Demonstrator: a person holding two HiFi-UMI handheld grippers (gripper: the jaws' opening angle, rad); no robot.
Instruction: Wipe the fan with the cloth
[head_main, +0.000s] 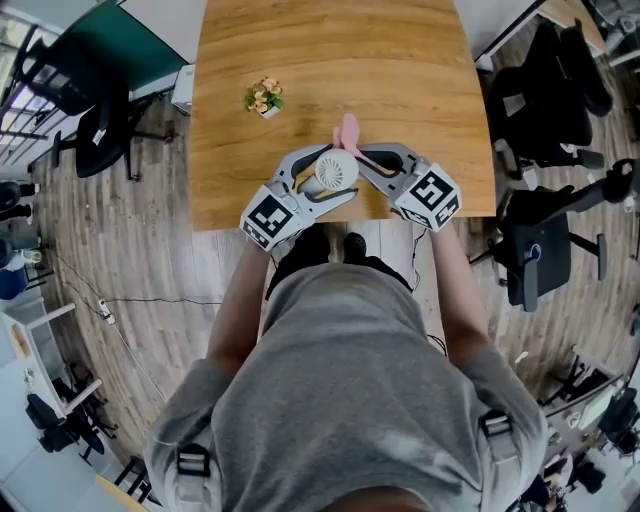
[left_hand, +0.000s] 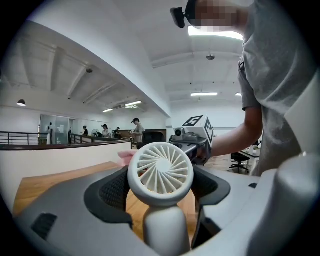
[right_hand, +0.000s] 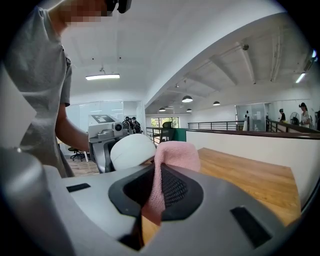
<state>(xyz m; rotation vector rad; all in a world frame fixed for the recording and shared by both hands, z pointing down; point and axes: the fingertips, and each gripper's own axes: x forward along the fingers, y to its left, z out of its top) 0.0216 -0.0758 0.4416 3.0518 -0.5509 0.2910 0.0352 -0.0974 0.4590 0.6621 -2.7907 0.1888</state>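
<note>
Fan (head_main: 336, 171) sits near the middle of the head view, above the near edge of the wooden table (head_main: 330, 60), between the two grippers. The left gripper (head_main: 325, 176) comes in from the lower left, and its jaws are clenched on the white fan. In the left gripper view the round grille fills the centre of the frame, a dark pad presses each side, and the stem runs down to the bottom edge. The right gripper (head_main: 362, 160) comes in from the lower right with its jaws pinched tight on the pink cloth (head_main: 349, 132). In the right gripper view the cloth stands up between the pads at the centre, and its folded top lies against the fan's smooth rounded back, just left of it. In the head view the cloth pokes out just above and to the right of the fan. A small potted plant (head_main: 264, 97) stands apart on the table, toward the upper left. A black office chair (head_main: 540, 250) stands on the floor at the right edge.
</note>
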